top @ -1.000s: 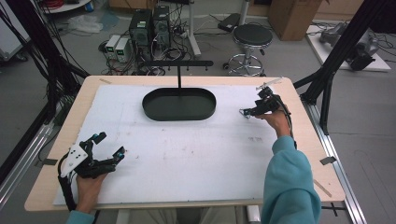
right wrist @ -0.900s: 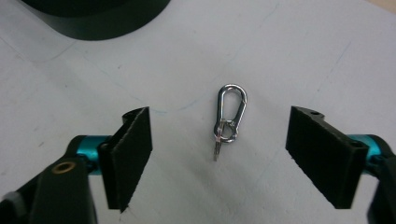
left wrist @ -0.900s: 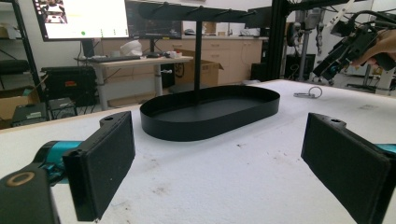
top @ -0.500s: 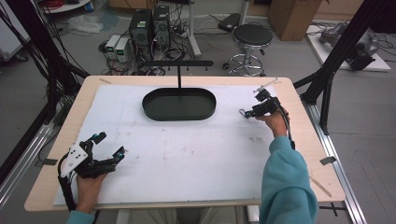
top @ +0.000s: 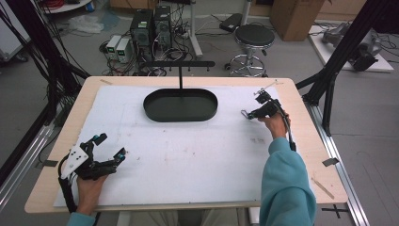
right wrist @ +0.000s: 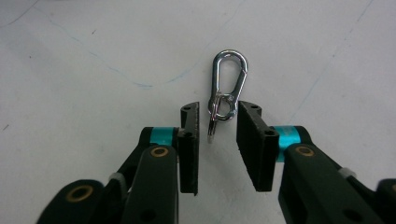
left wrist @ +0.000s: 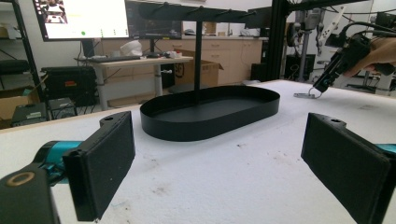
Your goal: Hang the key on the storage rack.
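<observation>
carabiner [right wrist: 227,88]: small, stiff, slick metal; grab ring end.
R gripper [right wrist: 218,133]: jaws just closing round it, no pinch yet.
L gripper [left wrist: 217,163]: spread wide, empty.

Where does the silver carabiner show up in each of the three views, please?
High view: the carabiner lies on the white mat, right of the black tray, at the right tool's tip.
Left gripper view: far right, a small glint on the mat, beyond the tray's right end.
Right gripper view: centre, its ring end between that tool's jaws.
Shared landmark: the right tool itself.
</observation>
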